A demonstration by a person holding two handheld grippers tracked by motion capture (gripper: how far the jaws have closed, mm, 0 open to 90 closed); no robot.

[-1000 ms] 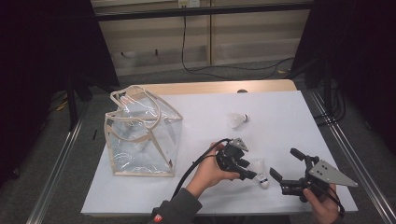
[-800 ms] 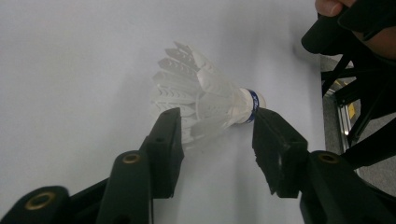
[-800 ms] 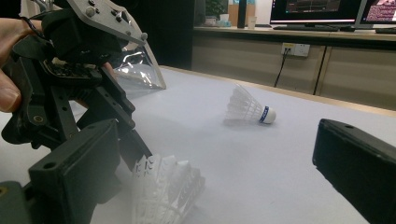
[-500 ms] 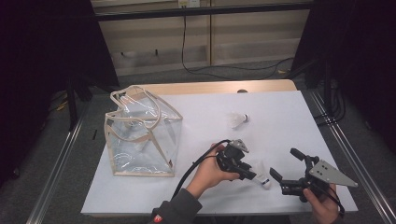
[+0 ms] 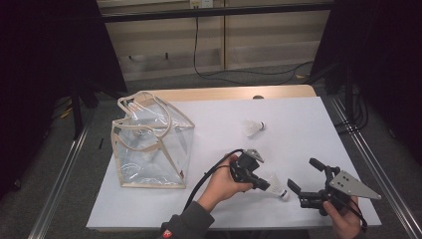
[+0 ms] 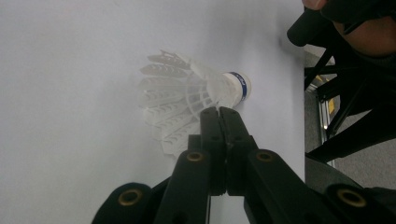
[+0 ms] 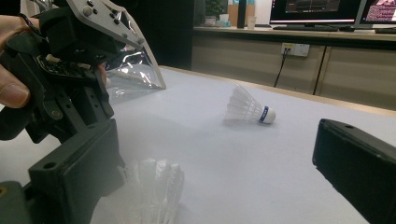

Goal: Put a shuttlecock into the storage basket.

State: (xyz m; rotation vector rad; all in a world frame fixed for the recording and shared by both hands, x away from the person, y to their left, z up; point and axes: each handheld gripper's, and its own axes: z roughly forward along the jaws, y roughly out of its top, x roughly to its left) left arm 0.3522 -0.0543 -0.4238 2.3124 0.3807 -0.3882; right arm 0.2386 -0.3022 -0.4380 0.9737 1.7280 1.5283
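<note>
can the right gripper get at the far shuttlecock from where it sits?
Probably yes. The right gripper has its jaws open, and bare table lies between it and the far shuttlecock; nothing stands in the way.

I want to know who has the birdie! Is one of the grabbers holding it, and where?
The left gripper pinches the near shuttlecock by the edge of its feather skirt. The right gripper is open and holds nothing.
</note>
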